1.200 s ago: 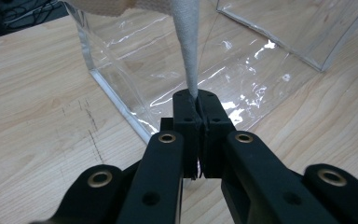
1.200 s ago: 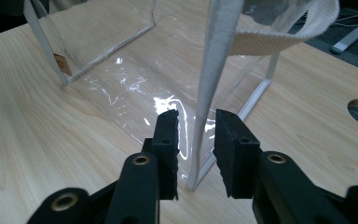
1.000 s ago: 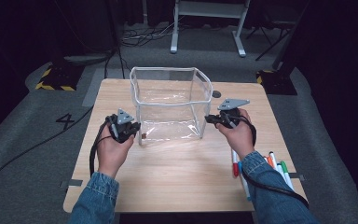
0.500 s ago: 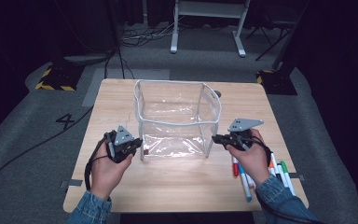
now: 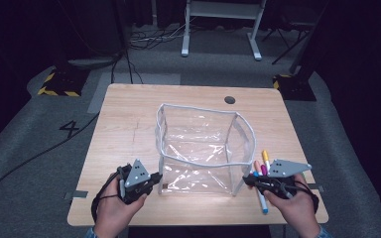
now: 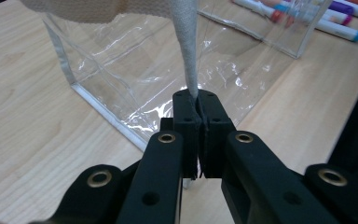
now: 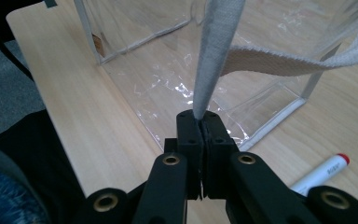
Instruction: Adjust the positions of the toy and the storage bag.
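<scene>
**Clear bag pinched at both near corners**

Clear bag (image 5: 203, 148), open-topped, box-shaped, grey-white trim along every edge; stands upright on the wooden table (image 5: 129, 124), between the two grippers and just ahead of both.

Left gripper (image 5: 151, 182): held in the person's left hand (image 5: 116, 208), grey three-cornered plate on top. Jaws pressed together on the bag's trim strip (image 6: 186, 60), which rises straight up out of the pinch in the left gripper view. Beyond the jaws, the bag's clear wall and its bottom seam lie on the wood.

Bag's near wall spans the gap between the tools; plastic creased, catching glare near the base. Rim bows slightly at the top.

Right gripper (image 5: 250, 181): held in the right hand (image 5: 295, 208), plate on top, cable trailing. Jaws likewise closed tight on the trim strip (image 7: 214, 51) at the bag's near right corner; the strip stands up from the pinch, and a woven band (image 7: 298, 63) runs off to the side of it.

Markers (image 5: 263, 163): several, mixed colours, lying on the table just beside and under the right gripper, outside the bag. One white marker with red cap (image 7: 321, 172) lies close beside the right jaws.
</scene>
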`<state>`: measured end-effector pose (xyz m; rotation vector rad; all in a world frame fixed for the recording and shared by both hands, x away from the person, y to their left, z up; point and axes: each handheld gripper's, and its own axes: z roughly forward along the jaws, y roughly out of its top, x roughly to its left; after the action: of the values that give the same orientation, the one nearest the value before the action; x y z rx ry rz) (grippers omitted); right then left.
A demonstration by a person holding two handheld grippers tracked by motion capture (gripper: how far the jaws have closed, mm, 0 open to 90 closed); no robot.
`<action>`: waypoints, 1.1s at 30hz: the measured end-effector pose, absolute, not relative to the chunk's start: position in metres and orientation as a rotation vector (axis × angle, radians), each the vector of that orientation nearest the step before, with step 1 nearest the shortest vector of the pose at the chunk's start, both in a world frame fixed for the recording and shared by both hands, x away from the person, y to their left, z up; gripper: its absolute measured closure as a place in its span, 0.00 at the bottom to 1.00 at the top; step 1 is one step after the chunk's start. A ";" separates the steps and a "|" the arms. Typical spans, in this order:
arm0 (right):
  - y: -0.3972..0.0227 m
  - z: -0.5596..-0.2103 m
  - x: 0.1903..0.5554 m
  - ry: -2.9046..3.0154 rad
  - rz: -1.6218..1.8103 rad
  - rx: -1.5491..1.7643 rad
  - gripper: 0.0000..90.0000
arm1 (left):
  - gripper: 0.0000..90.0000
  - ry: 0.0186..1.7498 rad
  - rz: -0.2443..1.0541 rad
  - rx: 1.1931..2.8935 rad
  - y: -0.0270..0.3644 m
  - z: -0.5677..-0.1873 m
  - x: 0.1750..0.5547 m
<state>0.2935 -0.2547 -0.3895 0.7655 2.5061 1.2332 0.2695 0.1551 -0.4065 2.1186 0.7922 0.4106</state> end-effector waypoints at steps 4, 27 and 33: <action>-0.264 -0.391 0.276 2.496 1.261 0.782 0.98 | 0.97 0.761 0.393 2.123 0.149 -0.407 0.255; -0.309 -0.390 0.216 2.471 1.264 0.902 0.98 | 0.95 0.607 0.248 2.162 0.115 -0.406 0.217; -0.315 -0.388 0.217 2.480 1.275 0.903 0.89 | 0.78 0.631 0.231 2.109 0.126 -0.400 0.219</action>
<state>0.2167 -0.3146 -0.3882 0.9028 2.4801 1.2748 0.2185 0.1265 -0.4005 2.1087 0.6315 0.2306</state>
